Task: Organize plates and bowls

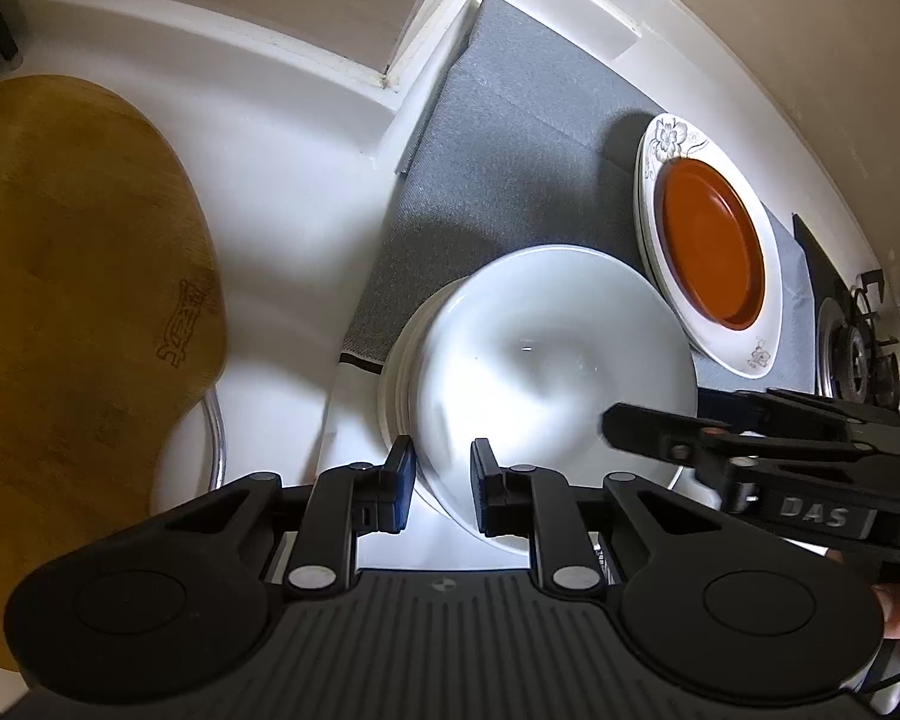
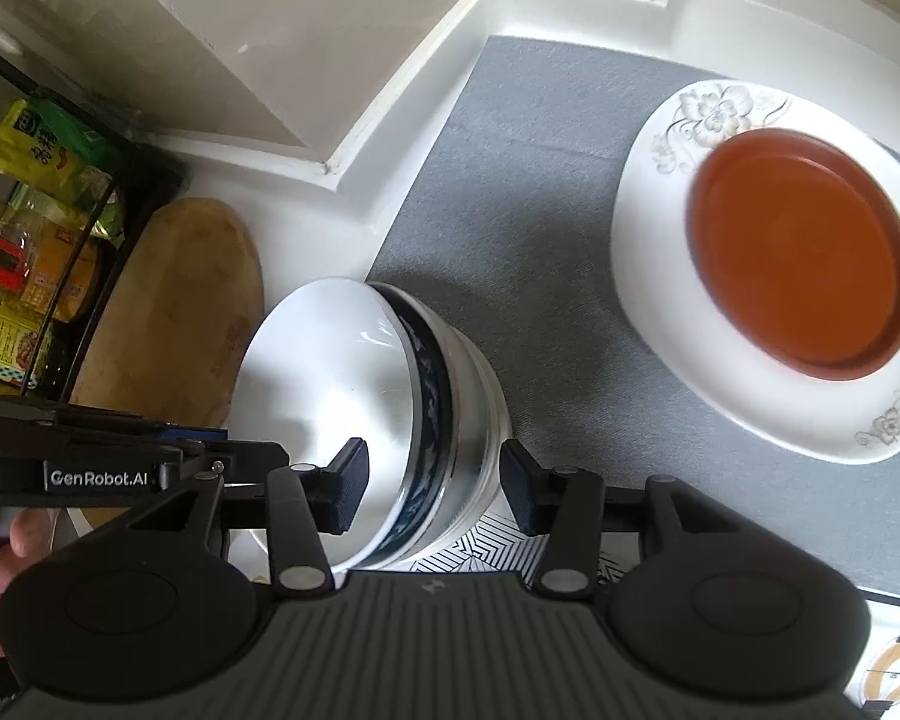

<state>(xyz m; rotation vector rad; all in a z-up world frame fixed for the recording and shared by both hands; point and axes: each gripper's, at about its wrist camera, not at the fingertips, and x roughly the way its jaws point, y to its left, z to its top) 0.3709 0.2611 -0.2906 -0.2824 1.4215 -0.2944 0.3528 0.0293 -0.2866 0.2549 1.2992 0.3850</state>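
Observation:
A stack of white bowls [image 1: 546,372] stands at the near edge of a grey mat [image 1: 510,138]; in the right wrist view the stack [image 2: 342,396] shows a blue-patterned rim. My left gripper [image 1: 443,486] is open, its fingers either side of the top bowl's near rim. My right gripper [image 2: 432,486] is open, its fingers straddling the stack's rim and side. An orange plate [image 1: 711,243] lies on a stack of white floral plates [image 1: 672,144] at the mat's right, also in the right wrist view [image 2: 804,252].
A wooden cutting board [image 1: 72,300] lies on the white counter [image 1: 282,192] at the left. A shelf with packets and bottles [image 2: 36,180] stands beyond it. A gas stove burner [image 1: 858,354] sits to the right of the mat.

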